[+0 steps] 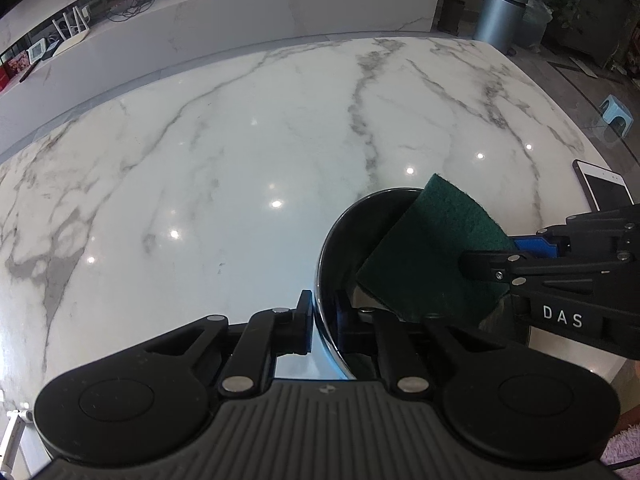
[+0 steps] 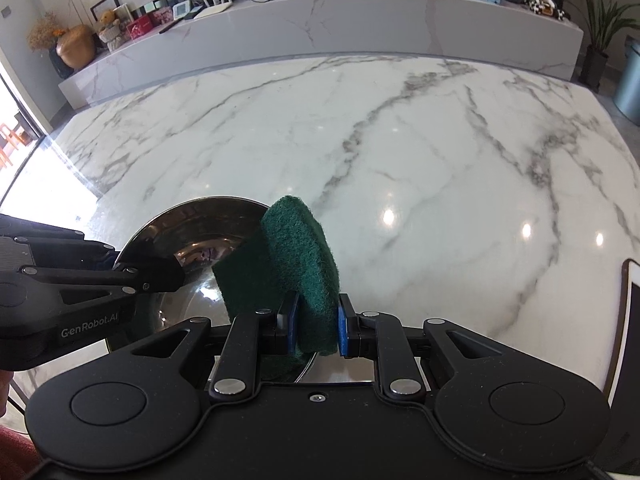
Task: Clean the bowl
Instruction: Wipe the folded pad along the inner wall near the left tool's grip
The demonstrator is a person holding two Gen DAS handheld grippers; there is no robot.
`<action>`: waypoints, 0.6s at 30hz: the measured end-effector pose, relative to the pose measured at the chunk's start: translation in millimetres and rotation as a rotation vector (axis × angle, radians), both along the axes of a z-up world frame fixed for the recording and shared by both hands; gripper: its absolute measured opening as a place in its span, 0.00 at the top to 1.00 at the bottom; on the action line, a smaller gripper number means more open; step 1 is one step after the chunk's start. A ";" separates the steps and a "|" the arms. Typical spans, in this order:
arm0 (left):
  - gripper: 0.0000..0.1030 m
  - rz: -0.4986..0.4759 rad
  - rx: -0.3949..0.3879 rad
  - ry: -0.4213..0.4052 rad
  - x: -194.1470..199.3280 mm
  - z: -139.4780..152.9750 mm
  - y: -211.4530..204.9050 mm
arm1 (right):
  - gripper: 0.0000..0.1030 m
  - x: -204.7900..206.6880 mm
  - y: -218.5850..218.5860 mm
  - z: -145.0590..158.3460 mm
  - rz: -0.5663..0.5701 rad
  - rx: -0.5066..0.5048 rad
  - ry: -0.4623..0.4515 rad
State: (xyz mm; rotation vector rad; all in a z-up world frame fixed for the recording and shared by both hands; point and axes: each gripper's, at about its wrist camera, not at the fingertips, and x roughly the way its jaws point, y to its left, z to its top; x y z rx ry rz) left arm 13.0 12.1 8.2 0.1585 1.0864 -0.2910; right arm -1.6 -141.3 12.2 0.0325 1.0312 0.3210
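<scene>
Gripping Bowl Rim and Scouring Pad Over Table

Nearest the left wrist camera, the left gripper [image 1: 324, 322] has its fingers nearly closed on the rim of the steel bowl [image 1: 348, 240]: one finger sits outside the wall, the other inside, with the rim passing between them. The bowl rests on the marble table [image 1: 240, 140], tilted toward the right side of that view.

In the right wrist view, the right gripper [image 2: 318, 330] has its fingers partly closed, blue pads pressing both faces of the green scouring pad [image 2: 296, 264]. The pad stands on edge and bends over the bowl's rim, its free end reaching into the bowl interior. The two grippers work close together at the bowl.

Farther out, a white tablet [image 1: 604, 188] lies at the table's edge. Beyond the table runs a marble ledge [image 2: 360, 28].
</scene>
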 end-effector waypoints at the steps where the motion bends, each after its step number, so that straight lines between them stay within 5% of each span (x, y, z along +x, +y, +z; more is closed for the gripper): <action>1: 0.91 -0.006 0.003 0.002 -1.1 0.5 -1.1 | 0.84 -1.6 -1.7 -0.2 -0.001 0.006 0.003; 7: 0.91 0.003 -0.037 0.024 4.5 -0.6 4.0 | 0.84 -9.7 0.2 0.1 0.039 -0.023 -0.031; 12: 0.76 -0.020 -0.072 0.039 22.0 -6.1 6.8 | 0.84 -9.6 -0.7 -1.9 0.053 -0.039 -0.040; 18: 0.75 -0.031 -0.116 0.045 35.4 -13.7 1.7 | 0.84 -6.2 -5.6 -4.4 0.043 -0.024 -0.031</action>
